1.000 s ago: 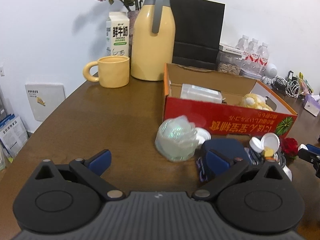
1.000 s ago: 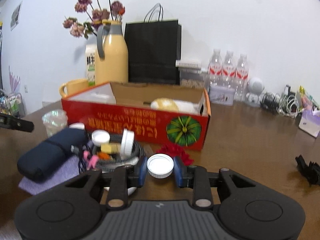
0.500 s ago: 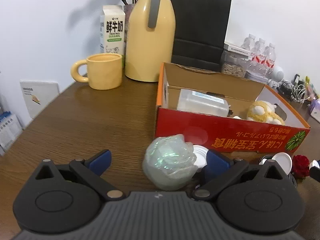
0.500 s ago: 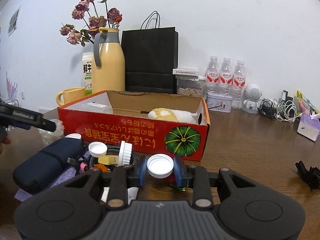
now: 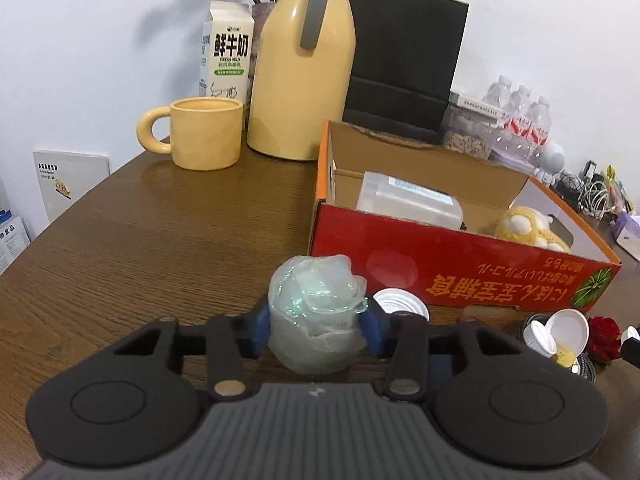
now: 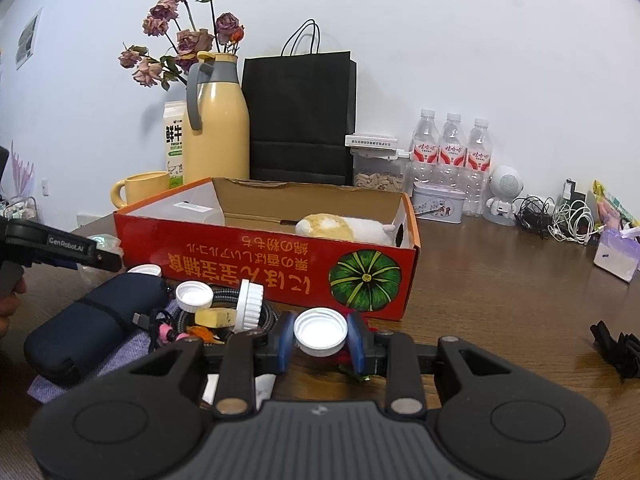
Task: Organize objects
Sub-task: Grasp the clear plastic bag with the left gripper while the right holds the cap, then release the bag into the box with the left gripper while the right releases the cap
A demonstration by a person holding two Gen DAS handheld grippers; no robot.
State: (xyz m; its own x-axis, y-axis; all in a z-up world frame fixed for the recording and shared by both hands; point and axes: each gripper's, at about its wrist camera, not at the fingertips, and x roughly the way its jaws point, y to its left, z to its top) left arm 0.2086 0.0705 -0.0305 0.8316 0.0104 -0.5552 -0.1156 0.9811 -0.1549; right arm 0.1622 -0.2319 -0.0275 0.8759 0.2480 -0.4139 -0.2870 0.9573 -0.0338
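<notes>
My left gripper (image 5: 316, 326) is shut on a crumpled clear plastic ball (image 5: 316, 312), just in front of the red cardboard box (image 5: 460, 268). The box holds a clear plastic container (image 5: 408, 200) and a yellow plush toy (image 5: 528, 228). My right gripper (image 6: 320, 338) is shut on a white bottle cap (image 6: 320, 330), held above the table in front of the red box (image 6: 260, 264). The left gripper shows at the left edge of the right wrist view (image 6: 60, 246).
A dark blue pouch (image 6: 92, 324), loose white caps (image 6: 194, 296), cables and a red rose (image 5: 604, 330) lie before the box. A yellow mug (image 5: 204, 138), yellow jug (image 5: 302, 68), milk carton (image 5: 226, 52), black bag (image 6: 300, 116) and water bottles (image 6: 452, 148) stand behind.
My left gripper moved forward to the plastic ball and closed on it. My right gripper rose a little, still holding the white cap.
</notes>
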